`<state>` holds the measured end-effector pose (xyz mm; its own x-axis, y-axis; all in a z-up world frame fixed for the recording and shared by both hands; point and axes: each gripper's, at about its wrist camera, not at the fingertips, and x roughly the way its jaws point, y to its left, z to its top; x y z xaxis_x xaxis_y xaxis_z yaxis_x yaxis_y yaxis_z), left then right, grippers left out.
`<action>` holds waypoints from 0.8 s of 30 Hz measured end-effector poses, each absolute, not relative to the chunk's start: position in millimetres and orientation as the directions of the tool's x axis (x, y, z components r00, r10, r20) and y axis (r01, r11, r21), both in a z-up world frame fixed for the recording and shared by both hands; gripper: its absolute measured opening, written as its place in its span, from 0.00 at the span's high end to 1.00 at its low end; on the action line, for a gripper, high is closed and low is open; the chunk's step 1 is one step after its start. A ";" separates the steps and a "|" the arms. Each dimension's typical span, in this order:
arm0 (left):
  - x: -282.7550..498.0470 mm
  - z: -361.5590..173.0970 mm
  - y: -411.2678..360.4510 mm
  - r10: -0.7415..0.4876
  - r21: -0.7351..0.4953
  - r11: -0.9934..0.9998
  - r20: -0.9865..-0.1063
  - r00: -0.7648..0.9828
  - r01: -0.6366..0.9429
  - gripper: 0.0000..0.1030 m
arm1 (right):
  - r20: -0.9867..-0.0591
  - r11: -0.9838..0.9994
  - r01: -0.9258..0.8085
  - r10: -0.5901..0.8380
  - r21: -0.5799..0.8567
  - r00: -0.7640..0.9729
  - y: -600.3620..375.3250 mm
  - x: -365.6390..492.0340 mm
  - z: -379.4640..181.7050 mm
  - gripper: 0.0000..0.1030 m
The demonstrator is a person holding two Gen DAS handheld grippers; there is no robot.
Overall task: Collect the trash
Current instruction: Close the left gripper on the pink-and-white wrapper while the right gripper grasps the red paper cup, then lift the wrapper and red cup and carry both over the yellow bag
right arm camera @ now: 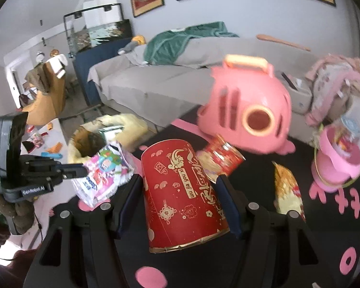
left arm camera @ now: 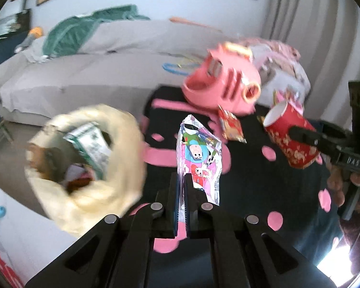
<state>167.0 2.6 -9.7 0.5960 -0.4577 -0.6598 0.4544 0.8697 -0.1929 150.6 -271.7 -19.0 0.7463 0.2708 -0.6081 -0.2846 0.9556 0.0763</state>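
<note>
My left gripper [left arm camera: 181, 180] is shut on a colourful cartoon snack wrapper [left arm camera: 199, 153] and holds it above the black and pink table [left arm camera: 252, 168], to the right of the trash bin lined with a yellow bag [left arm camera: 83, 165]. The wrapper [right arm camera: 103, 175] and left gripper [right arm camera: 67, 168] also show in the right wrist view, next to the bin [right arm camera: 88, 141]. My right gripper [right arm camera: 178, 184] is shut on a red paper cup [right arm camera: 182, 196] with gold print, held tilted above the table. The cup [left arm camera: 290, 136] also shows in the left wrist view.
A pink toy basket [right arm camera: 247, 110] lies on the table, with a red snack packet [right arm camera: 223, 158] and a yellow wrapper [right arm camera: 288, 192] in front. A pink bowl stack [right arm camera: 338, 163] stands at the right. A grey sofa [right arm camera: 155, 84] runs behind.
</note>
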 end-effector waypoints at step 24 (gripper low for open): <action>207.1 20.8 160.2 -0.298 -0.299 0.944 -0.580 0.758 0.142 0.97 | -0.514 0.837 -0.545 0.446 -0.051 0.732 -95.5 222.4 46.1 0.42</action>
<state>207.1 160.2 20.8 0.7580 -0.2981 -0.5801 0.1424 0.9436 -0.2989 222.4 -95.5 46.1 0.7324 0.4462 -0.5143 -0.5454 0.8366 -0.0509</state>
